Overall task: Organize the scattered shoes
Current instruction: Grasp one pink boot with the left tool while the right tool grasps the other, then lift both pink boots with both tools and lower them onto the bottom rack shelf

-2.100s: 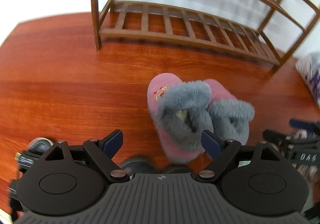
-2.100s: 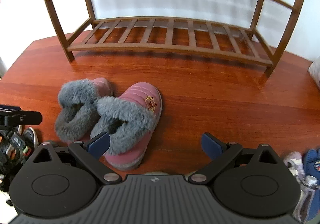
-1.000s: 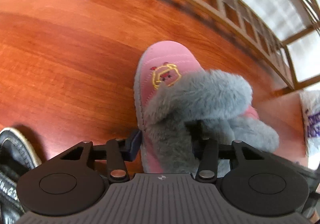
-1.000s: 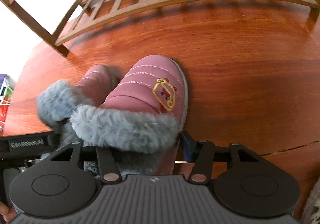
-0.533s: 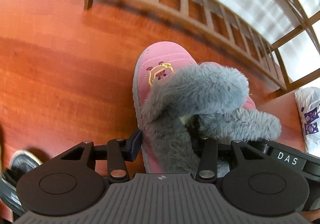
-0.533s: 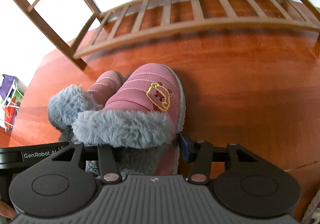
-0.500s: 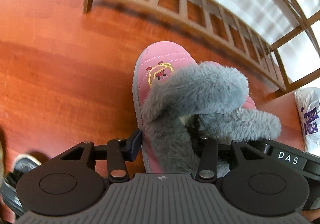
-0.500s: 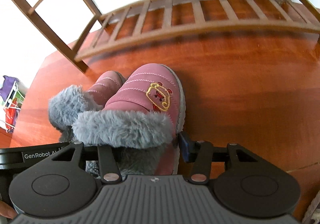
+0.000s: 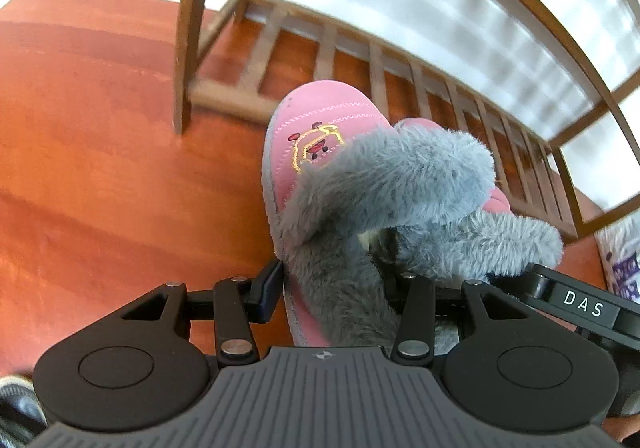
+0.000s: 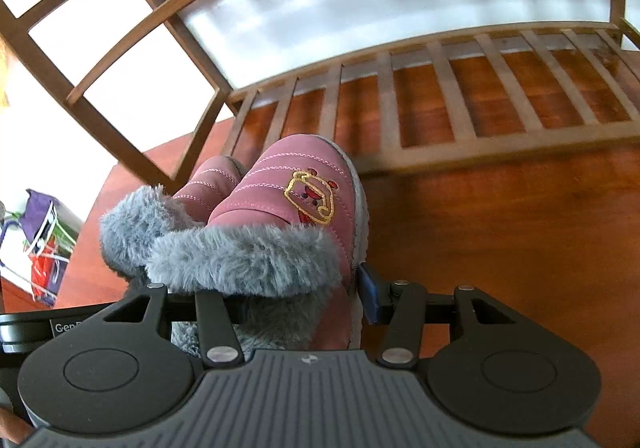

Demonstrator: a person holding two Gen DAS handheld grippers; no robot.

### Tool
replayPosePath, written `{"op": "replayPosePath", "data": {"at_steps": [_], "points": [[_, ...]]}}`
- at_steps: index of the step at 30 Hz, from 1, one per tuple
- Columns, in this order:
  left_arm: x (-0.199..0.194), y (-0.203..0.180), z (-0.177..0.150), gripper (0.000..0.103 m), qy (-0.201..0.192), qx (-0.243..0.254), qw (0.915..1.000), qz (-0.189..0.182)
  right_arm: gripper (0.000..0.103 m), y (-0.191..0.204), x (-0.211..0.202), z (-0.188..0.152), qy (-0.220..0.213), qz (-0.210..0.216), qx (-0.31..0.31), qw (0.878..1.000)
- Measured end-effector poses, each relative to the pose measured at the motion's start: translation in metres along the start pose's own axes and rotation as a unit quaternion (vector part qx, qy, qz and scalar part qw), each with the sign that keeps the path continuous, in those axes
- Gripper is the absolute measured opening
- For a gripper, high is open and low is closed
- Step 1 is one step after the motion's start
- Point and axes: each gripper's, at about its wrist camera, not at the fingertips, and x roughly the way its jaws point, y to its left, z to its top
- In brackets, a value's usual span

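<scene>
Two pink slippers with grey fur collars are held side by side, one in each gripper, with their toes just before the front rail of the wooden shoe rack [image 10: 480,152]. The left gripper [image 9: 340,288] is closed on the heel part of the left slipper [image 9: 320,152], one pad on the outer side of the sole and the other deep in the fur. The right gripper [image 10: 300,296] clamps the right slipper [image 10: 288,204] in the same way. Whether the soles touch the red-brown floor [image 9: 100,188] or hang a little above it, I cannot tell. The first risk, as I judge it, is in the grip: the fur is soft and thick, so the inner pad may press only on fluff, and a slipper could turn or slide out when it is moved toward the slats. Second, the toes are low and very near the front rail, so they could knock against it if the pair is pushed forward without enough height, and this would twist the slippers in the tongs. Third, the two collars press on each other, and the grippers are close together, so their bodies could collide. A toe could also catch in a gap between the slats. The left post of the rack is near the left slipper as well.
</scene>
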Motion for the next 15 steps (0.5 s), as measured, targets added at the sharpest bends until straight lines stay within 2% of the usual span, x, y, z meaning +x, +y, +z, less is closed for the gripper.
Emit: {"op": "replayPosePath", "data": {"at_steps": [15], "points": [[0.028,0.014,0.038,0.047,-0.047,-0.028,0.9983,0.02,0.056,0.0,0.059,0.03,-0.01,0.007,0.031,0.999]]}}
